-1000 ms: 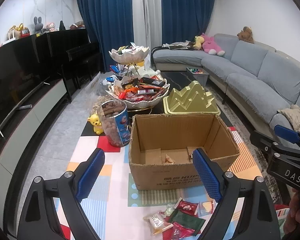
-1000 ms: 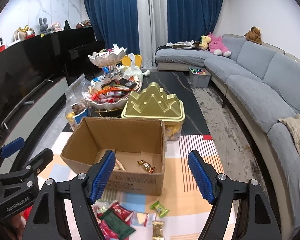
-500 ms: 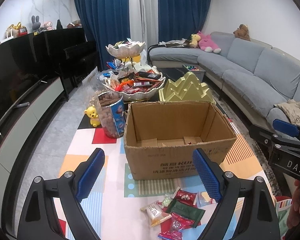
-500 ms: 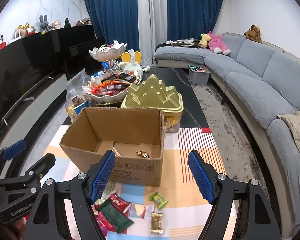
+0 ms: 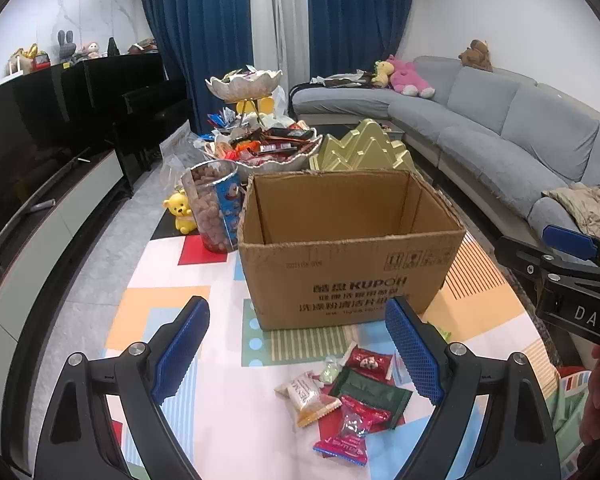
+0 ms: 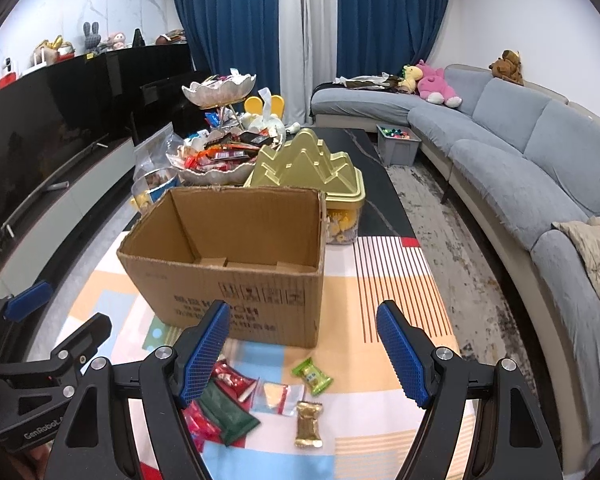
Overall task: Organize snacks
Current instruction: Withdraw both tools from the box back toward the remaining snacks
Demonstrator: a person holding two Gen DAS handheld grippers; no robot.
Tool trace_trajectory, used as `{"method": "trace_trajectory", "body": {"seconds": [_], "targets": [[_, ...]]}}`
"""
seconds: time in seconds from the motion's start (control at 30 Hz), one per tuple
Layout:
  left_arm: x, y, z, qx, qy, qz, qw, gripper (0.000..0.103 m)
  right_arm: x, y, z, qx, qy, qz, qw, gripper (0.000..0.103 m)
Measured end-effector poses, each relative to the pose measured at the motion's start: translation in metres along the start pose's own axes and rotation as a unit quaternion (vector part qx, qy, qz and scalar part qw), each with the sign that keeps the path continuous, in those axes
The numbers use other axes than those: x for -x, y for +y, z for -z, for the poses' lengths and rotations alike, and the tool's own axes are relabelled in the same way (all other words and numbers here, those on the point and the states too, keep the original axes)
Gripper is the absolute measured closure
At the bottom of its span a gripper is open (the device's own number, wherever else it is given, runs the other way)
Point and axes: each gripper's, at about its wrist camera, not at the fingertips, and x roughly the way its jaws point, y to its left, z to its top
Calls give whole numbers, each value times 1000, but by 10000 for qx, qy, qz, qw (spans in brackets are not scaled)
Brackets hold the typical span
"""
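An open cardboard box [image 5: 352, 264] stands on the patterned table; it also shows in the right wrist view [image 6: 236, 264]. Several loose snack packets lie in front of it: a dark green packet [image 5: 374, 390], red packets [image 5: 364, 412], a white-orange packet [image 5: 308, 394], a light green candy [image 6: 312, 376] and a gold packet [image 6: 309, 424]. My left gripper [image 5: 296, 354] is open and empty, low above the packets. My right gripper [image 6: 302, 354] is open and empty, above the green candy.
Behind the box stand a tiered dish of snacks [image 5: 264, 148], a gold mountain-shaped tin [image 6: 308, 172], a clear jar of brown snacks [image 5: 214, 208] and a yellow bear toy [image 5: 180, 210]. A grey sofa [image 6: 520, 152] runs along the right. A dark TV unit [image 5: 40, 152] is on the left.
Both grippers have pulled back and dropped lower, so the box's inside is now mostly hidden and the packets in front show more. Both stayed open.
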Motion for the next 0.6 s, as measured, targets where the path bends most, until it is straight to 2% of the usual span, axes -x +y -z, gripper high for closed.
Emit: {"method": "trace_trajectory", "body": {"seconds": [0.6], "targets": [[3, -9, 50, -153, -51, 111, 9998, 13, -1, 2, 48, 163, -118, 60, 9998, 27]]}}
